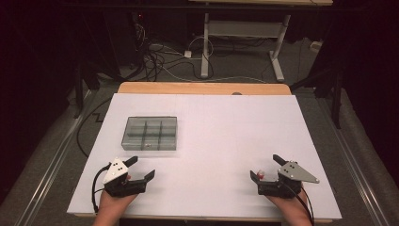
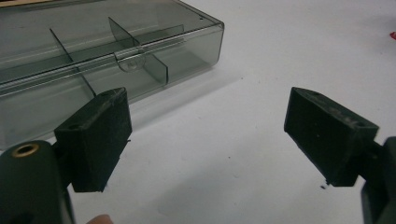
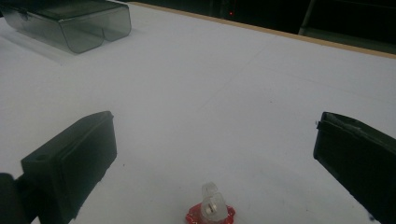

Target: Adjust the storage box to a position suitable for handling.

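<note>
White bench (image 1: pixel 226 132), dark room. Both grippers spread: left gripper (image 1: pixel 139 168) near lidded box (image 1: pixel 150 133). Right gripper (image 1: pixel 267 167) straddles red-based piece (image 3: pixel 211 211); centre it before closing.

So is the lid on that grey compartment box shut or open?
Shut. The box shows its clear lid lying flat over the dividers, with the front latch tab seated down over the front wall.

Both tongs, left (image 1: pixel 140 168) and right (image 1: pixel 267 166), gape beside grey box (image 1: pixel 150 133).
</note>
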A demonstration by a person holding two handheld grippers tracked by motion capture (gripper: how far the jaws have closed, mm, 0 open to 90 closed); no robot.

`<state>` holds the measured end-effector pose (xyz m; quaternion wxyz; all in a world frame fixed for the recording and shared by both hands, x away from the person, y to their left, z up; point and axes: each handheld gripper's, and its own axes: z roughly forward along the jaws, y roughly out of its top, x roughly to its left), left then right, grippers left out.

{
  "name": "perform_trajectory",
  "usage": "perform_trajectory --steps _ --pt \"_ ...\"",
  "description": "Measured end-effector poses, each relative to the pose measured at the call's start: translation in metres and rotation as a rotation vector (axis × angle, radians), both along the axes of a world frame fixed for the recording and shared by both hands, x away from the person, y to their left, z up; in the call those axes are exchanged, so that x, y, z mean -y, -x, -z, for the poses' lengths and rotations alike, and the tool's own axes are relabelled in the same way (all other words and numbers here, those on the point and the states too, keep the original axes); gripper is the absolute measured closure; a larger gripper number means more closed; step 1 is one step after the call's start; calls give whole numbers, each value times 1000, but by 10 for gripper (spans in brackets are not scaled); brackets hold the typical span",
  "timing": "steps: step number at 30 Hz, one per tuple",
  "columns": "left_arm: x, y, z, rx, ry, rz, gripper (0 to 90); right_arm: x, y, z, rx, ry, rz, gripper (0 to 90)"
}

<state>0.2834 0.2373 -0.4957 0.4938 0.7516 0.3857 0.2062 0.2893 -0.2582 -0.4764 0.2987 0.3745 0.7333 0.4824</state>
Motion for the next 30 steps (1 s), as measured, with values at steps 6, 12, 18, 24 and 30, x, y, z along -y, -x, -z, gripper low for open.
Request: perform_trajectory --steps 6,12,18,24,30 --pt "0 -1 0 -10 -1 18 175 0 1 -1 5 -6 1 3" --pt "1 -1 0 -8 -10 25 240 -1 1 -1 2 -4 1 3" --pt "-1 -2 0 -18 10 34 326 -1 1 -1 4 -2 2 3" --pt "0 -2 0 -19 -2 21 458 0 0 -1 0 2 1 3" --pt "0 0 0 -5 1 -4 594 -1 1 -1 1 1 1 3"
